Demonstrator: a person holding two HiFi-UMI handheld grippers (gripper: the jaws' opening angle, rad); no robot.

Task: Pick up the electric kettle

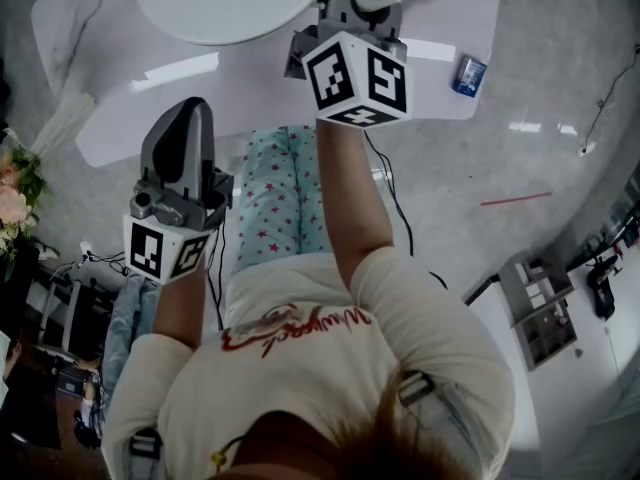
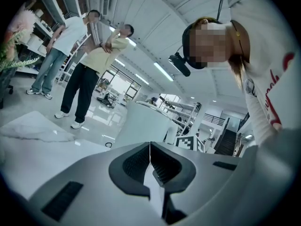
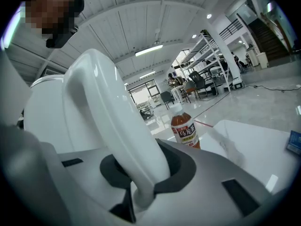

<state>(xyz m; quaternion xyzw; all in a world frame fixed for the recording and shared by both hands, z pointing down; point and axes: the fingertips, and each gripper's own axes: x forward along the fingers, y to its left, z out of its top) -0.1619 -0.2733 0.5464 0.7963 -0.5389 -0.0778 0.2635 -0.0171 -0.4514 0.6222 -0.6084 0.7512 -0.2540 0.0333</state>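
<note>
**A:** What does the head view show?

**B:** Seen from above, the right gripper (image 1: 352,13) reaches to the white kettle (image 1: 225,3) at the far side of the white surface (image 1: 440,28). The left gripper (image 1: 188,118) is well apart from the kettle, its tip at the surface's near edge. A blue box (image 1: 468,75) lies near the right edge, with bare surface around it.

**A:** And the left gripper view?

**B:** Its fingers (image 2: 136,164) are pressed together with nothing between them. The kettle stands ahead across bare surface. Two people (image 2: 87,74) stand on the floor beyond, to the left.

**A:** The right gripper view?

**B:** The fingers (image 3: 179,175) are a little apart and clamped on the kettle's curved white handle (image 3: 108,117). A tea bottle (image 3: 184,130) stands just beyond, and bare surface stretches to the right.
</note>
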